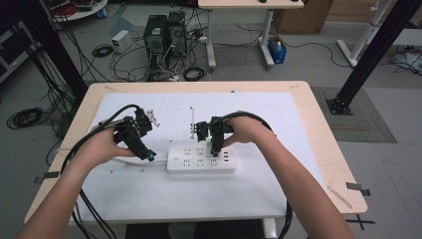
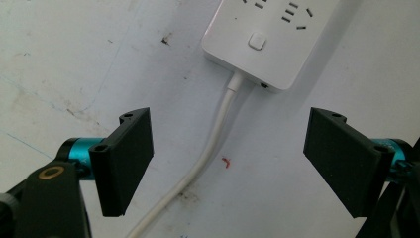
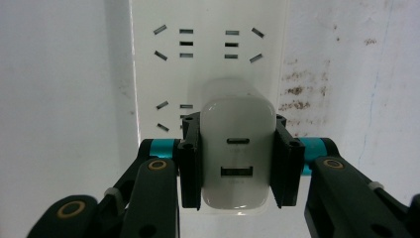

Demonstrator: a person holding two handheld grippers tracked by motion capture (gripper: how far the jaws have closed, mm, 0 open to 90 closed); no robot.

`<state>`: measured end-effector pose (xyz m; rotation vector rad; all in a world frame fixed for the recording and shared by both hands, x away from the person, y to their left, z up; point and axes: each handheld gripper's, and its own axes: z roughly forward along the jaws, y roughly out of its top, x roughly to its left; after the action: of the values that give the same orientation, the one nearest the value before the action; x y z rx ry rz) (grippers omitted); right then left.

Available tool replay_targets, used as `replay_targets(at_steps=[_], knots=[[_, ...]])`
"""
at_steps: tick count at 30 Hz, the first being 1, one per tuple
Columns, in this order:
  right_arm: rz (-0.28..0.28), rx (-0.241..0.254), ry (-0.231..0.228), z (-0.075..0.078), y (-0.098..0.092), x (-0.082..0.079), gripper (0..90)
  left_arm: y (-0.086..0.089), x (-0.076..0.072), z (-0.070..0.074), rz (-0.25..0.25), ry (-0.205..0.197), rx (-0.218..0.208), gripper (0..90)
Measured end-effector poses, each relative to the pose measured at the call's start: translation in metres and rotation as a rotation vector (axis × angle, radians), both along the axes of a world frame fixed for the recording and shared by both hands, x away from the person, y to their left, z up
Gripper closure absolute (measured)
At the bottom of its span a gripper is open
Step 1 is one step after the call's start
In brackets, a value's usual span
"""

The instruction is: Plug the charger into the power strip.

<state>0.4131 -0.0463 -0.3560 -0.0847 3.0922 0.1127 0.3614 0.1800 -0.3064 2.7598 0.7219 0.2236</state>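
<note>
Looking forward and down from above the near edge of the bench [image 1: 318, 149] — floor and cables beyond. Riding close over the white mat, each gripper view aimed steeply down — both sharing the power strip [image 1: 201, 157] with the high view.

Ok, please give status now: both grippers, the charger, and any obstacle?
Left gripper open, over the strip's cord. Right gripper shut on white charger, above power strip. Nothing in the way.
</note>
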Motion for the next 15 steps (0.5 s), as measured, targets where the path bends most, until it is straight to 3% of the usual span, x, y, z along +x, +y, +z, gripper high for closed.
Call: replay_targets(at_steps=[6, 8, 10, 11, 12, 13, 14, 15], knots=[[-0.005, 0.036, -0.006, -0.005, -0.001, 0.000, 63.4, -0.001, -0.002, -0.001, -0.011, 0.006, 0.011, 19.4], [-0.014, 0.119, 0.030, -0.008, -0.011, 0.005, 62.7, 0.001, -0.002, 0.000, -0.004, 0.003, -0.001, 19.4], [-0.013, 0.121, 0.041, -0.008, -0.012, 0.007, 62.0, 0.002, -0.002, 0.000, -0.001, 0.004, -0.003, 19.4], [-0.107, 0.090, 0.075, -0.007, -0.010, 0.011, 40.3, 0.004, -0.001, 0.000, -0.005, 0.004, -0.001, 19.4], [-0.159, 0.120, 0.109, -0.004, -0.013, 0.014, 38.8, 0.007, 0.000, -0.001, 0.010, 0.004, -0.012, 19.4], [-0.159, 0.120, 0.109, -0.004, -0.013, 0.014, 38.8, 0.007, 0.000, -0.001, 0.010, 0.004, -0.012, 19.4], [-0.226, 0.189, 0.129, 0.010, -0.023, 0.012, 33.0, 0.012, 0.001, -0.002, 0.025, 0.005, -0.014, 19.4], [-0.278, 0.208, 0.133, 0.018, -0.029, 0.012, 30.5, 0.014, 0.002, -0.002, 0.029, 0.008, -0.014, 19.4]])
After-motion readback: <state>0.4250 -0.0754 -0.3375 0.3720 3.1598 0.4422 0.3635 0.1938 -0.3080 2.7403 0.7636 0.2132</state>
